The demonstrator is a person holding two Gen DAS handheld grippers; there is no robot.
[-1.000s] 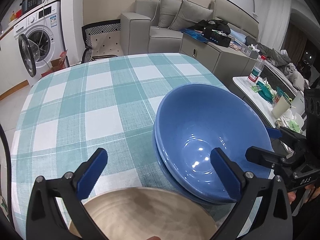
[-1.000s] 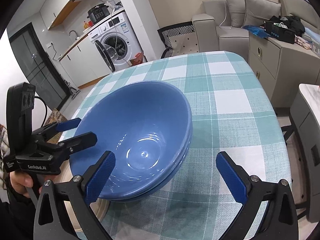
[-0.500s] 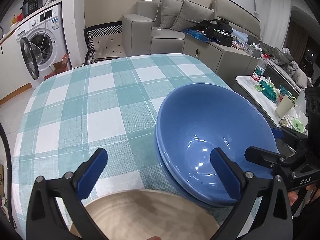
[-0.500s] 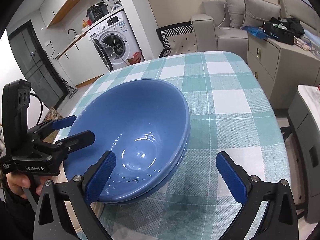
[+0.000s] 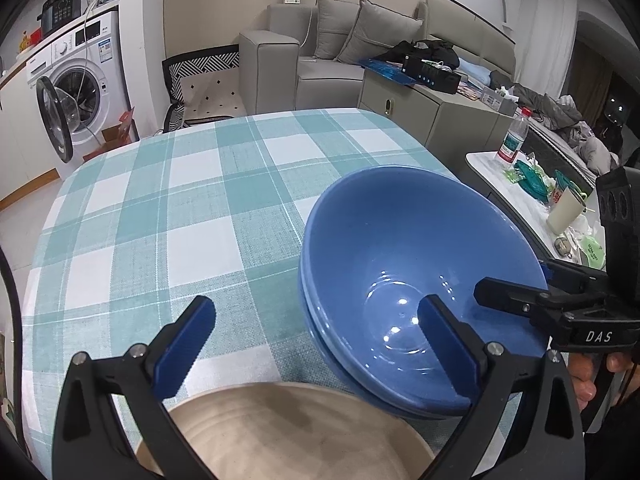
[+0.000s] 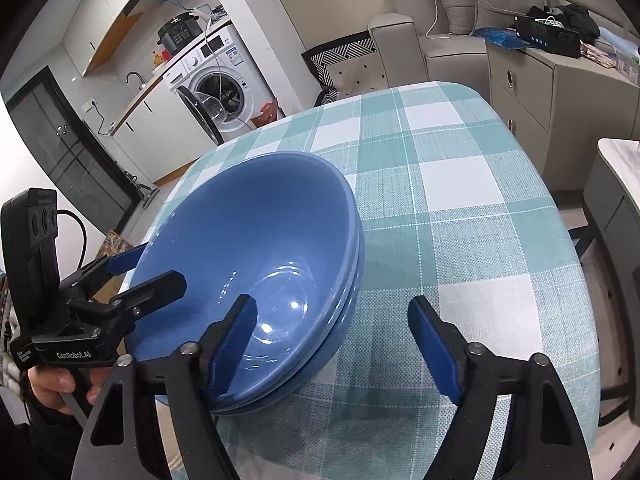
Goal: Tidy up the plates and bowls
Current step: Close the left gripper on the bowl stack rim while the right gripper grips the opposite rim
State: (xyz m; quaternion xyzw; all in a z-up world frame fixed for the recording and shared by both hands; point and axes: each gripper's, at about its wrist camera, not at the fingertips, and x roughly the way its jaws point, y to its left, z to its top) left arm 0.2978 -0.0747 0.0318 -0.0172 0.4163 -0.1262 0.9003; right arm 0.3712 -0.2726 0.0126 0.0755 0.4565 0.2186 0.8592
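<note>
Right tool [image 6: 332, 340] open, straddling blue bowls' [image 6: 248, 248] rim

Two blue bowls [image 5: 404, 264], nested; one beige plate [image 5: 288, 432]; two grippers.

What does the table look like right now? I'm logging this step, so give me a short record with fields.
surface: table under a teal and white checked cloth
bowls: two blue bowls, one nested in the other, standing on the cloth
plate: beige plate at the near edge, below the left gripper
left gripper: open, empty, over the plate and the bowls' rim
right gripper: right gripper open, empty, one finger over the bowls' rim
contact: neither gripper visibly grips anything
</note>
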